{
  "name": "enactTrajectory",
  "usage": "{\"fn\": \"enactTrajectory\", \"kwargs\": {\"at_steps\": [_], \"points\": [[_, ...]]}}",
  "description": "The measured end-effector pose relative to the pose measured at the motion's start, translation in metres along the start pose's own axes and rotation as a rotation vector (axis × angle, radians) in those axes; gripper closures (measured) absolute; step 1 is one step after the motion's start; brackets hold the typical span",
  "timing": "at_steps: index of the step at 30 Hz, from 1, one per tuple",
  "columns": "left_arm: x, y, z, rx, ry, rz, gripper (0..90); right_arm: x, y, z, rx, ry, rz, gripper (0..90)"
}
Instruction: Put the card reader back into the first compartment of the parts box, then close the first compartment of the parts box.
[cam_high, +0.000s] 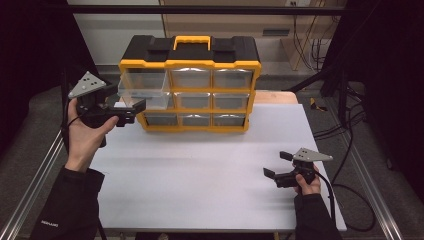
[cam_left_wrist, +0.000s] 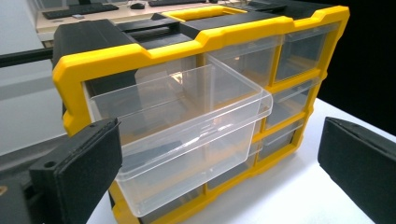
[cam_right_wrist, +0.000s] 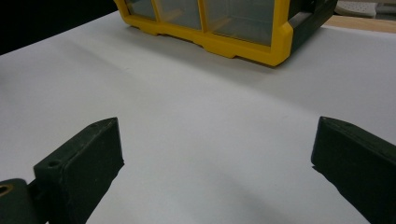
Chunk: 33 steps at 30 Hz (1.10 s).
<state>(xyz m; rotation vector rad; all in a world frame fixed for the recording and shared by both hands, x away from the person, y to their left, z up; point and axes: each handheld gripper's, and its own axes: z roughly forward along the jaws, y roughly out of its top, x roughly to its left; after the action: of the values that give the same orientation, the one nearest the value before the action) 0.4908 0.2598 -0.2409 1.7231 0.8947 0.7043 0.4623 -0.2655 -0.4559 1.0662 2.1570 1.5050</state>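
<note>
A yellow and black organizer (cam_high: 192, 64) with three rows of clear drawers stands at the back of the white table (cam_high: 200, 170). Its top left drawer (cam_high: 145, 90) is pulled partway out and looks empty. My left gripper (cam_high: 126, 107) is held in the air just in front of that drawer, open, its pads apart from the plastic. In the left gripper view the drawer (cam_left_wrist: 187, 126) juts out of the organizer (cam_left_wrist: 140, 52) ahead of the wide jaws of the left gripper (cam_left_wrist: 219, 172). My right gripper (cam_high: 277, 164) rests low at the table's front right, open with nothing in it.
The right gripper view shows bare white table between the jaws of the right gripper (cam_right_wrist: 215, 158) and the organizer's bottom corner (cam_right_wrist: 243, 49) farther off. Metal rails run along both sides of the table. Cables lie on the floor at the right (cam_high: 350, 125).
</note>
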Motion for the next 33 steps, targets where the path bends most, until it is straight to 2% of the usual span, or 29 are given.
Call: {"fn": "enactTrajectory", "kwargs": {"at_steps": [4, 11, 24, 33], "points": [[-0.003, -0.003, -0.004, -0.006, 0.011, 0.016, 0.0, 0.0, 0.0, 0.0, -0.002, 0.001, 0.001, 2.3], [-0.006, -0.01, -0.005, -0.01, -0.014, 0.02, 0.0, 0.0, 0.0, 0.0, -0.003, 0.003, 0.003, 2.2], [-0.002, -0.028, -0.001, -0.01, -0.028, -0.007, 0.0, 0.0, 0.0, 0.0, 0.001, 0.002, 0.004, 2.2], [-0.002, -0.034, -0.002, -0.011, -0.038, -0.005, 0.0, -0.001, -0.001, 0.001, 0.001, 0.002, 0.001, 2.2]]}}
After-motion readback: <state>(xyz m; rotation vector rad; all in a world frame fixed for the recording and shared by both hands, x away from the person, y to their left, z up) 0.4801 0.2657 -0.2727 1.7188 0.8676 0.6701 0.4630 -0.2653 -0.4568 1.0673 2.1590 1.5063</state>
